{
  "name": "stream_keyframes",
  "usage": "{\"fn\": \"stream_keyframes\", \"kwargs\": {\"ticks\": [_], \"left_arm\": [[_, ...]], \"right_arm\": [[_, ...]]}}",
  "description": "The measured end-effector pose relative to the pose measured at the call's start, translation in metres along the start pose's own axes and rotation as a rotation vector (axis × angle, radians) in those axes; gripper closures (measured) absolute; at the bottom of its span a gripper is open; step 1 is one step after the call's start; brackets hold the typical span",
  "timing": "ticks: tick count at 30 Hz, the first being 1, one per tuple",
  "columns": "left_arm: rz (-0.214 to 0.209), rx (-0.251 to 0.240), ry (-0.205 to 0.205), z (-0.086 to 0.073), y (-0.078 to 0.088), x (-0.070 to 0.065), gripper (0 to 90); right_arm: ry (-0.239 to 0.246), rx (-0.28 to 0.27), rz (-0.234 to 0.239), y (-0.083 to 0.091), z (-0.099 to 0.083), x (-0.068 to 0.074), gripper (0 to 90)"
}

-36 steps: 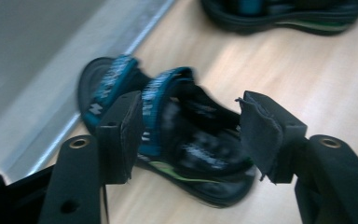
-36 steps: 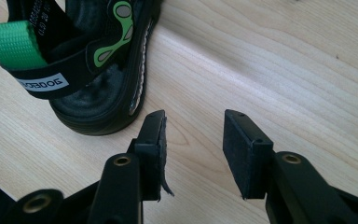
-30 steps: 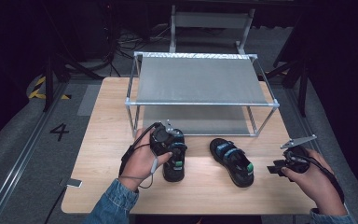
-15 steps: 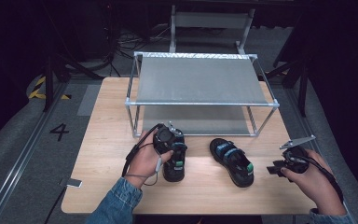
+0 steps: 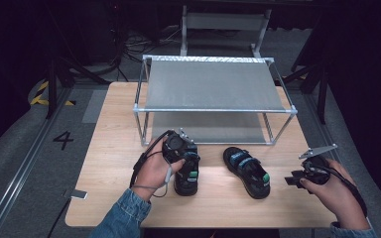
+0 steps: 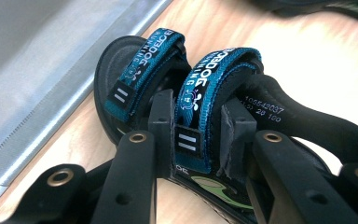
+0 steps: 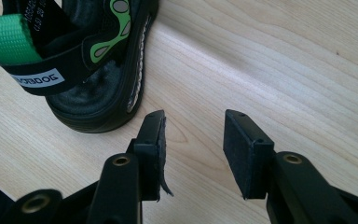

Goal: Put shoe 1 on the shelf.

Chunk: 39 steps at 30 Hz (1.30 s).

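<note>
At lower centre of the high view, our left gripper [image 6: 198, 140] has just been closing; its pads now pinch the left sandal's [image 5: 187, 171] blue strap [image 6: 196, 100]. We squeeze firmly before lifting. The right gripper [image 7: 193, 140] waits, half-open, empty.

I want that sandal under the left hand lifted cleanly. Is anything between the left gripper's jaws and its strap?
Nothing visible. The left gripper has just been closing its jaws, and they now press on the blue strap of the left sandal from both sides, with no other thing between.
</note>
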<state>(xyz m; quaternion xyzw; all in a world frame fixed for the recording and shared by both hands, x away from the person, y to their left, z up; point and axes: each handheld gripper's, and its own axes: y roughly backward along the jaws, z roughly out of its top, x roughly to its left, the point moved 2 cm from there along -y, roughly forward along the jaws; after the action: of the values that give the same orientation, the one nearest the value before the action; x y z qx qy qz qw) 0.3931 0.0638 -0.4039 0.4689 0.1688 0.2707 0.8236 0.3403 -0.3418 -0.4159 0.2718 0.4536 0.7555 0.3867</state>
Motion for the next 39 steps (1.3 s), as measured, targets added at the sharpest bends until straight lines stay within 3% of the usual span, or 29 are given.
{"fn": "stream_keyframes", "kwargs": {"ticks": [2, 11, 24, 39], "left_arm": [[-0.017, 0.008, -0.014, 0.003, 0.007, -0.005, 71.0], [-0.025, 0.006, -0.007, 0.011, 0.027, -0.013, 71.1], [-0.011, 0.007, -0.031, 0.023, 0.058, -0.016, 71.1], [-0.007, -0.040, -0.022, 0.044, 0.095, -0.018, 71.2]], "right_arm": [[-0.004, -0.008, -0.004, 0.002, -0.001, -0.001, 59.9], [-0.014, -0.007, -0.002, 0.003, -0.002, -0.002, 60.0], [-0.020, 0.003, 0.004, 0.000, -0.003, -0.004, 59.8], [-0.020, 0.003, -0.002, -0.001, -0.005, -0.008, 59.9]]}}
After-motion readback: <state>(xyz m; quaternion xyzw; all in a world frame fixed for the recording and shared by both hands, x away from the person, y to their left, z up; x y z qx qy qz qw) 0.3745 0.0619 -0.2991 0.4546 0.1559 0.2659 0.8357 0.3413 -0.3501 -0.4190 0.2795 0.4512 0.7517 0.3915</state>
